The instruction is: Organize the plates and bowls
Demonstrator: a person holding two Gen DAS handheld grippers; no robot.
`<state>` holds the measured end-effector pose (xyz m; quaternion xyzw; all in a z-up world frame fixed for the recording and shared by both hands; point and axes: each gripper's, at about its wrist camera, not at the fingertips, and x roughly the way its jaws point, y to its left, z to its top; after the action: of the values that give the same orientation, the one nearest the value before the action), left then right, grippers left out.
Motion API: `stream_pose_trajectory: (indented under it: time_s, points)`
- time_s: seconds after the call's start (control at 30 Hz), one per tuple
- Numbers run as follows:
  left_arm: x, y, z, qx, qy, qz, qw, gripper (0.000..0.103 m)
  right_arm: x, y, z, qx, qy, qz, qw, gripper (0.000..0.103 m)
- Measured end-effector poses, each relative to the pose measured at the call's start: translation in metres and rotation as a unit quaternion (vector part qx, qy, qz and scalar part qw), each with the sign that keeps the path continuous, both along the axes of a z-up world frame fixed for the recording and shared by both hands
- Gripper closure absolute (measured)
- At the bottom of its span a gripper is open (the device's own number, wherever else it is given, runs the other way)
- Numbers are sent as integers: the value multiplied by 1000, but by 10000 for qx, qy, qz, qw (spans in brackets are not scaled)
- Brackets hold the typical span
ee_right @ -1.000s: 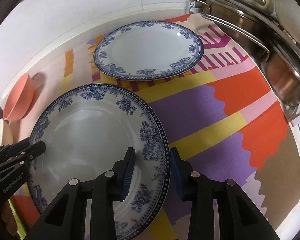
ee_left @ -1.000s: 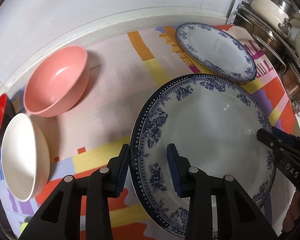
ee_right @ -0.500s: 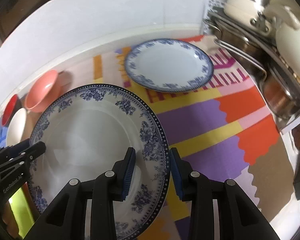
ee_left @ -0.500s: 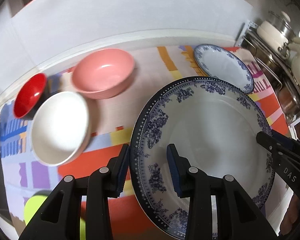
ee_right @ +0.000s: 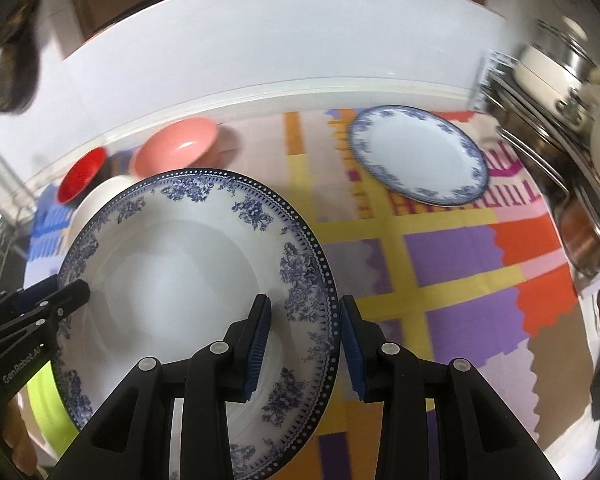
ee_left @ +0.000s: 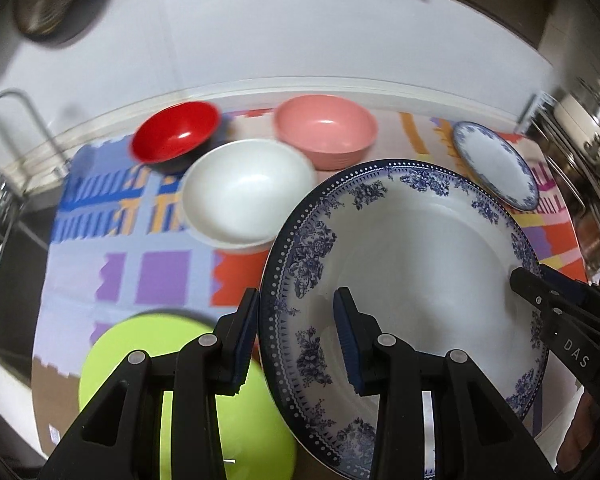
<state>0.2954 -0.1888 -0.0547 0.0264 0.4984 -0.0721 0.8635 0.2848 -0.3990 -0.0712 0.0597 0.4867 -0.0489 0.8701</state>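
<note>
Both grippers carry one large blue-patterned plate (ee_left: 412, 280) clear of the patterned mat (ee_right: 460, 256). The left gripper (ee_left: 296, 344) is clamped on the plate's rim at about 8 o'clock in the left wrist view, one pad under the rim and one on the upper face. The right gripper (ee_right: 304, 344) is clamped on the opposite rim, at about 4 o'clock of the plate in the right wrist view.

Compared with a second earlier, the grip is unchanged, but the plate has risen and travelled. The mat now lies farther below, and more of it is in view. The red bowl (ee_left: 176, 132), the white bowl (ee_left: 248, 196) and the pink bowl (ee_left: 326, 134) now appear whole at 10 to 12 o'clock, and a lime-green dish (ee_left: 140, 364) has come into sight at 7 o'clock, under the left gripper.

The smaller blue-patterned plate (ee_right: 418, 152) rests on the mat at 1 o'clock, well apart from the carried plate.

Judgement: the lift is done and the transfer is under way. The destination cannot be told; sorting like with like would suggest the smaller plate.
</note>
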Motion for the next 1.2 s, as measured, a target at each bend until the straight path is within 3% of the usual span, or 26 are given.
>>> stream_pose_trajectory:
  time_s: [0.53, 0.9, 1.2]
  points:
    - [-44, 92, 3, 136, -19, 1043, 9945, 66, -5, 93, 3, -62, -85, 1211, 9926, 67]
    - [-73, 152, -20, 145, 345, 1853, 9820, 65, -3, 161, -11, -165, 87, 2137, 9767, 67]
    - [-86, 178, -40, 199, 590, 2236, 9727, 65, -4, 198, -33, -124, 338, 2594, 9651, 67]
